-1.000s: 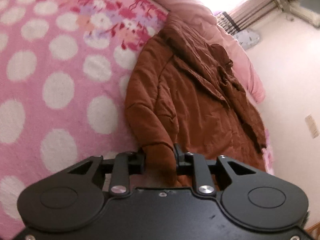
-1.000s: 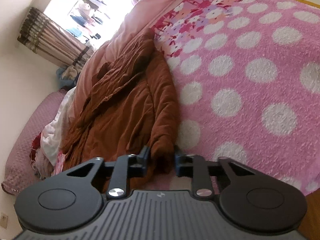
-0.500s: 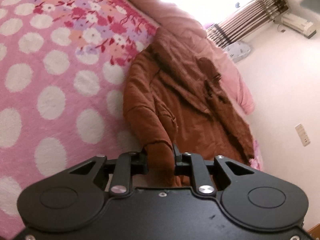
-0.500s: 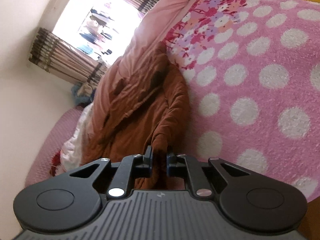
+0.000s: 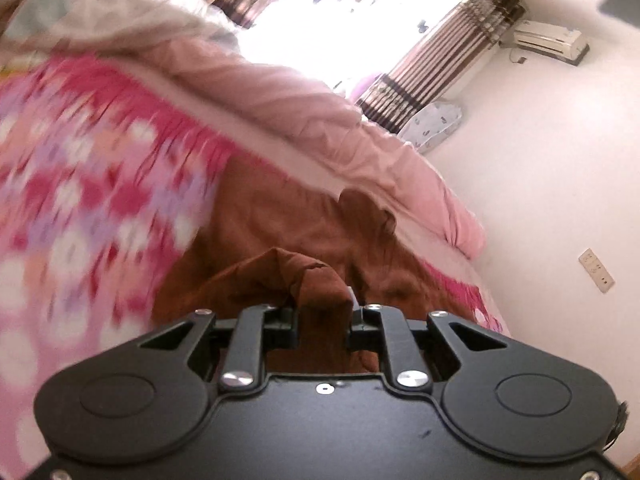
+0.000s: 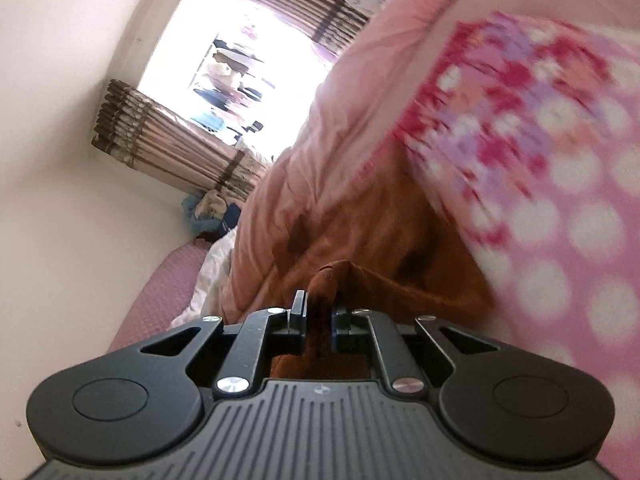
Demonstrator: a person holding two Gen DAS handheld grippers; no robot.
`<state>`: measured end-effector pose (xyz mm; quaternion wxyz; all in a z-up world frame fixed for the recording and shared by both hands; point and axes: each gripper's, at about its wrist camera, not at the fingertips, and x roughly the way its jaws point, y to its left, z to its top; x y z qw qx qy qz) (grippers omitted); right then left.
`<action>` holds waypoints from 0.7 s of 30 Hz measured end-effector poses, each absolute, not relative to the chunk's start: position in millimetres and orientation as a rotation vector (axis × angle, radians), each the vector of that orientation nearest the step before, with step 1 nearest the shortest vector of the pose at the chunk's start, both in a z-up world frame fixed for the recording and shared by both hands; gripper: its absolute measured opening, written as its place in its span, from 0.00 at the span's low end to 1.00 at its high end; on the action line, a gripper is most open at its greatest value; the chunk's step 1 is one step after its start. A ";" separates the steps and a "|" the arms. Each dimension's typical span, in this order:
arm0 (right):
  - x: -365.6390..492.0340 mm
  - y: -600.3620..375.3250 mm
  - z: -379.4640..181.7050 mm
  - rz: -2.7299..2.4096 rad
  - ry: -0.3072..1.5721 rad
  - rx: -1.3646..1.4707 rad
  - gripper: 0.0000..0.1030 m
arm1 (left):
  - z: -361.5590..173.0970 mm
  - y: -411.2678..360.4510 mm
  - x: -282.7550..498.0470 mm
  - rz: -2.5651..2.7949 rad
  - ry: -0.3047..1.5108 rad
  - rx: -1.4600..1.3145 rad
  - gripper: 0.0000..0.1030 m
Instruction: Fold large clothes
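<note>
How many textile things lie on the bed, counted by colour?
Brown: 1, the crumpled brown fabric coat
Plain pink: 1, the puffy pink quilt
Pink with white dots and flowers: 1, the fleecy blanket
Total: 3

Both wrist views look closely along the jaws, sharing the bright window (image 5: 352, 20).
</note>
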<state>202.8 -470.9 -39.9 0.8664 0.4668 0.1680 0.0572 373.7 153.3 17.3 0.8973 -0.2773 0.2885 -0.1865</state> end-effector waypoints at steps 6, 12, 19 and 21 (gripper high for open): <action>292.6 -498.1 -3.3 0.093 0.329 0.964 0.11 | 37.0 145.0 483.0 -0.329 0.584 -0.523 0.16; 390.4 -525.5 -18.2 -0.004 0.389 0.976 0.11 | -10.2 127.3 585.5 -0.248 0.694 -0.503 0.22; 450.3 -539.8 -82.2 -0.098 0.484 1.081 0.24 | -43.3 140.1 626.8 -0.267 0.773 -0.625 0.45; 442.2 -540.8 -81.9 -0.067 0.450 1.097 0.38 | -19.7 151.8 610.7 -0.246 0.690 -0.605 0.61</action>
